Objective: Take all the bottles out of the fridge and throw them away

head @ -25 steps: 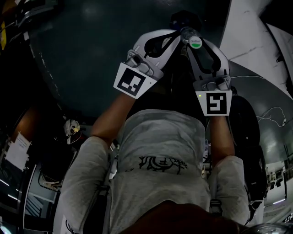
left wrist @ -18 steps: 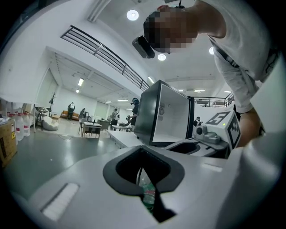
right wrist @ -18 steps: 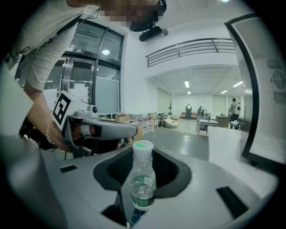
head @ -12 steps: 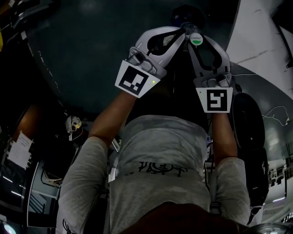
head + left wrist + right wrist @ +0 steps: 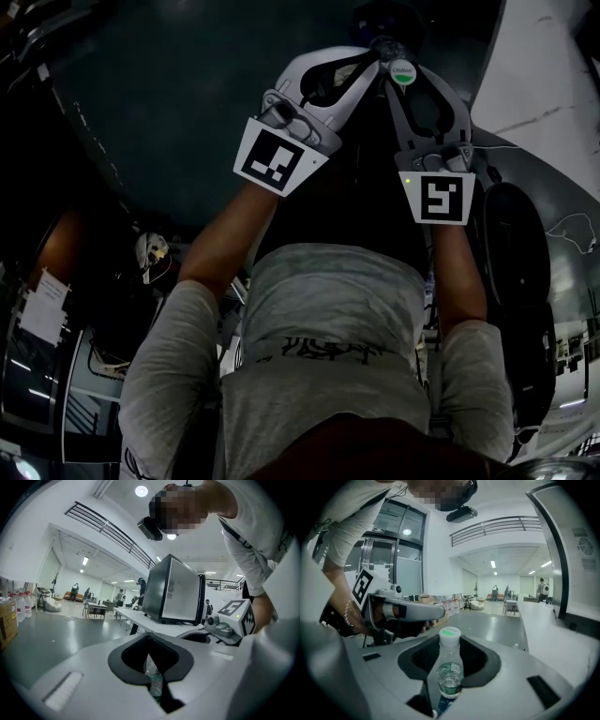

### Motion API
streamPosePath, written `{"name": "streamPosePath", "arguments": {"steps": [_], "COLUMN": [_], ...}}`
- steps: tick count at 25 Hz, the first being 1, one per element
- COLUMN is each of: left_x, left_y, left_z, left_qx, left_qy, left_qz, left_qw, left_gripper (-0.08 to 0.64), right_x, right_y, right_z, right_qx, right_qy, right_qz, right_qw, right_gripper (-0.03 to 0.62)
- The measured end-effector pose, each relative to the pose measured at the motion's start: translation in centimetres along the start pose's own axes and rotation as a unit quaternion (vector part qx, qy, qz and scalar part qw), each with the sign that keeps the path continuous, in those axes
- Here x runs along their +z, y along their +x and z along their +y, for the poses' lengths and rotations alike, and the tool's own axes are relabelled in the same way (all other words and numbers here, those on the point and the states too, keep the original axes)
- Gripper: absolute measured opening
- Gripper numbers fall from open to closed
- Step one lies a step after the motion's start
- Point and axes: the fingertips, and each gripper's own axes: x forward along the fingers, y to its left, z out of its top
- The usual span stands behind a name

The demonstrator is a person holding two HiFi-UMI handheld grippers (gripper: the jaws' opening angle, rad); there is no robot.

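A clear plastic bottle (image 5: 449, 667) with a white cap and a green label stands upright between the jaws of my right gripper (image 5: 445, 686), which is shut on its body. From above, its cap (image 5: 401, 71) shows inside that gripper (image 5: 398, 56). My left gripper (image 5: 361, 61) is held close beside it, tips nearly touching. In the left gripper view a second clear bottle (image 5: 155, 682) with a green label sits in the narrow gap of my left gripper (image 5: 157, 691), pinched there; only a strip of it shows.
A black fridge (image 5: 174, 591) stands on a long white table (image 5: 140, 620); its side fills the right edge (image 5: 576, 550). Grey floor (image 5: 169, 103) lies below both grippers. Cartons and water jugs (image 5: 18, 609) line the far left wall, with people far back.
Both grippers have sunk together, away from the head camera, and slid slightly up the picture. The capped bottle stays in the right gripper.
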Motion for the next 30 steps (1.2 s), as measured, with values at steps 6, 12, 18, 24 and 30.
{"name": "streamPosePath", "arguments": {"steps": [6, 12, 18, 24, 30], "left_x": [-1.6, -3.3, -5.0, -6.8, -9.0], "left_y": [-0.1, 0.3, 0.0, 0.3, 0.6], "left_z": [0.2, 0.4, 0.3, 0.3, 0.5], "left_qx": [0.0, 0.0, -0.004, -0.003, -0.001], "left_qy": [-0.001, -0.004, -0.005, -0.013, -0.027], "left_qz": [0.003, 0.01, 0.018, 0.024, 0.038], "left_qw": [1.0, 0.9999, 0.9998, 0.9996, 0.9989], "left_gripper": [0.008, 0.008, 0.008, 0.008, 0.008], "right_x": [-1.8, -3.8, -5.9, -8.0, -10.4], "right_y": [0.2, 0.7, 1.2, 1.6, 2.2], "right_z": [0.0, -0.1, 0.5, 0.6, 0.4], "right_qx": [-0.009, -0.014, -0.014, -0.017, -0.019], "right_qy": [0.0, 0.003, -0.001, -0.009, -0.015], "right_qz": [0.002, 0.007, 0.018, 0.026, 0.041], "right_qw": [1.0, 1.0, 1.0, 0.999, 0.999], "right_gripper": [0.138, 0.138, 0.138, 0.138, 0.138]}}
